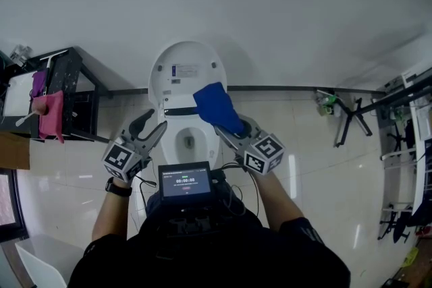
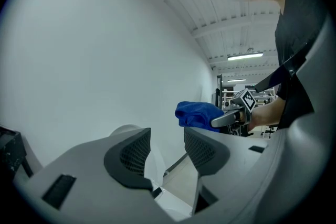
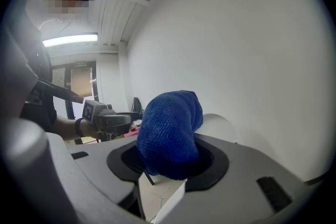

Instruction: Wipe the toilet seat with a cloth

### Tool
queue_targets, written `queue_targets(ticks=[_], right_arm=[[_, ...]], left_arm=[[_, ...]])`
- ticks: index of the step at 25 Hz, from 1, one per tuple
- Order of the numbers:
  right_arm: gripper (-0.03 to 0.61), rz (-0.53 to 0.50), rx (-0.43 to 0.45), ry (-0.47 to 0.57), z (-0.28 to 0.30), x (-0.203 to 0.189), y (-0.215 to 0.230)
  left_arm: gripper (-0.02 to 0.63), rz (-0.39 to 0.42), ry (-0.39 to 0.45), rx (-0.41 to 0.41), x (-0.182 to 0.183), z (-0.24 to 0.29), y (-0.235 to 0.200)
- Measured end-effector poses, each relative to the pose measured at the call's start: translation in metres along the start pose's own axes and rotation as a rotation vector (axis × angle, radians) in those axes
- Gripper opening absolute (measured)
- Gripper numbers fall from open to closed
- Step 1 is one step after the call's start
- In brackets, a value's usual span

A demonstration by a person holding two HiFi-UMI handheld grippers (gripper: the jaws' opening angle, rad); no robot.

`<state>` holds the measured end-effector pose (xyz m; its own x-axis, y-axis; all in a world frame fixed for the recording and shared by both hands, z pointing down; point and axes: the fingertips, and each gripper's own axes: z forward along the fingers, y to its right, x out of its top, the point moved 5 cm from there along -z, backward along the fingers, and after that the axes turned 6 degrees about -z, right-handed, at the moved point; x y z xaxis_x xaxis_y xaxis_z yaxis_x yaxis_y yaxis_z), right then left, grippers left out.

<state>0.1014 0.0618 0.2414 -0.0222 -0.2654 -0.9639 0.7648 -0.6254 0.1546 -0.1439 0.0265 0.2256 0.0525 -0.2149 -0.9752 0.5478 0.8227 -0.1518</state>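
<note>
A white toilet [image 1: 177, 119] stands against the wall with its lid [image 1: 186, 72] raised and the seat ring around the bowl [image 1: 190, 140] showing below. My right gripper [image 1: 228, 133] is shut on a blue cloth [image 1: 217, 108], held in the air above the seat's right side. In the right gripper view the blue cloth [image 3: 170, 131] bulges up from between the jaws. My left gripper [image 1: 154, 130] hovers over the seat's left side, open with nothing in it. The left gripper view shows its fingers [image 2: 129, 157] apart and the cloth [image 2: 198, 114] beyond.
A dark rack [image 1: 65, 94] with a pink cloth [image 1: 51, 113] and a purple one stands at the left. A black folding stand [image 1: 347, 112] sits at the right on the tiled floor. A screen [image 1: 184, 180] is mounted at my chest.
</note>
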Motion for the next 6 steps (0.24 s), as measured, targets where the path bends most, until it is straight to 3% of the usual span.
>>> queue_targets(ticks=[6], right_arm=[[0.187,-0.012,0.001,0.009,0.0014,0.0046,0.0013]], left_arm=[[0.206,0.000,-0.003,0.001,0.0002,-0.0002,-0.0013]])
